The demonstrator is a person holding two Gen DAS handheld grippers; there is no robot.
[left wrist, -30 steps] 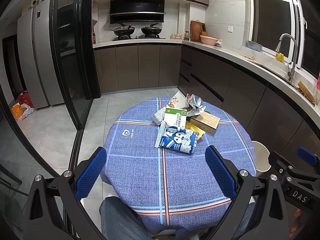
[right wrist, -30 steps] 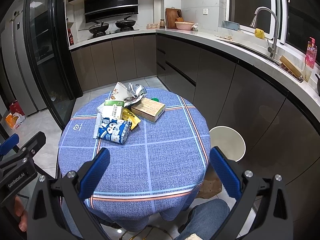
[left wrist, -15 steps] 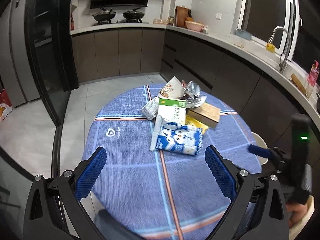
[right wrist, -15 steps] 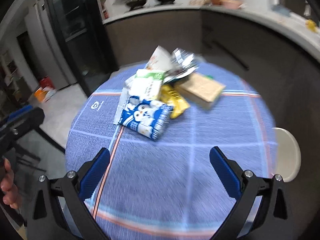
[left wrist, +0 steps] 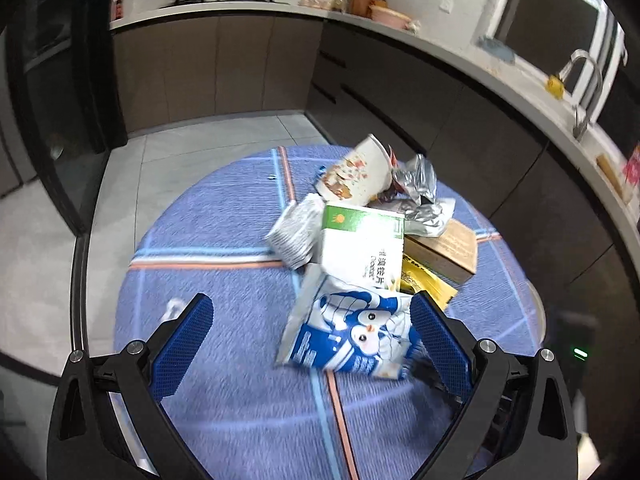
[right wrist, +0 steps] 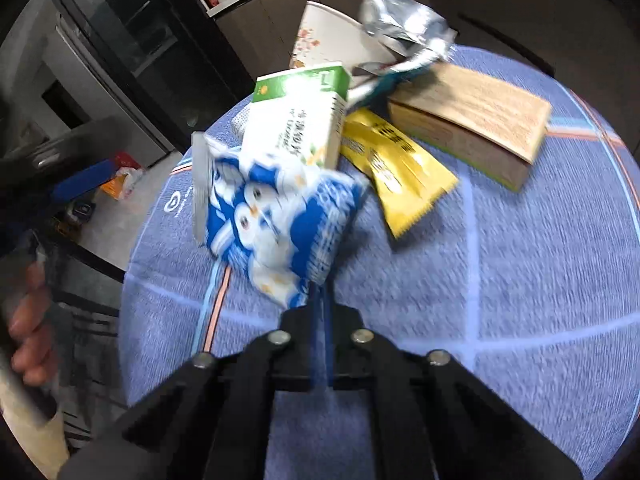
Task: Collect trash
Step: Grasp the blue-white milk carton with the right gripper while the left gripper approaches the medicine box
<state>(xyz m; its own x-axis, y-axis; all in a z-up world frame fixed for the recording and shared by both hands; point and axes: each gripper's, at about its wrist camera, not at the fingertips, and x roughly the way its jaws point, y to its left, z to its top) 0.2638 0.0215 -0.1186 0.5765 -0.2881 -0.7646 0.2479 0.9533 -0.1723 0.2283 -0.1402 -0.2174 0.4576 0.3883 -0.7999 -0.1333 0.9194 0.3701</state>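
Right wrist view first: our right gripper (right wrist: pixel 319 304) has its blue fingers pressed together, and their tips meet right at the near corner of the blue-and-white snack bag (right wrist: pixel 276 224). We judge them clamped on that corner, though blur hides how much film lies between the pads. Just beyond the bag lies the green-and-white carton (right wrist: pixel 298 120), overlapping its far edge, with the yellow sachet (right wrist: pixel 394 168) beside it and the brown cardboard box (right wrist: pixel 472 120) further right. A paper cup (right wrist: pixel 328 40) on its side and a crumpled foil wrapper (right wrist: pixel 400 16) sit at the far end of the pile, all on the blue checked tablecloth (right wrist: pixel 520 260) of the round table.

From the left wrist view, our left gripper (left wrist: pixel 312 340) stands wide apart and holds nothing; the same snack bag (left wrist: pixel 352 332) lies between its fingers, nearer the right one, with the carton (left wrist: pixel 364 244) and cup (left wrist: pixel 356 176) beyond.

What worries us is the thinness of the hold. A pinch on one corner of slick film could slide off as the bag comes up. Because the carton rests on the bag's far edge, lifting may tip it into the sachet and scatter the pile, perhaps off the table. Our two grippers are also near each other over the same bag, so we could knock them together.
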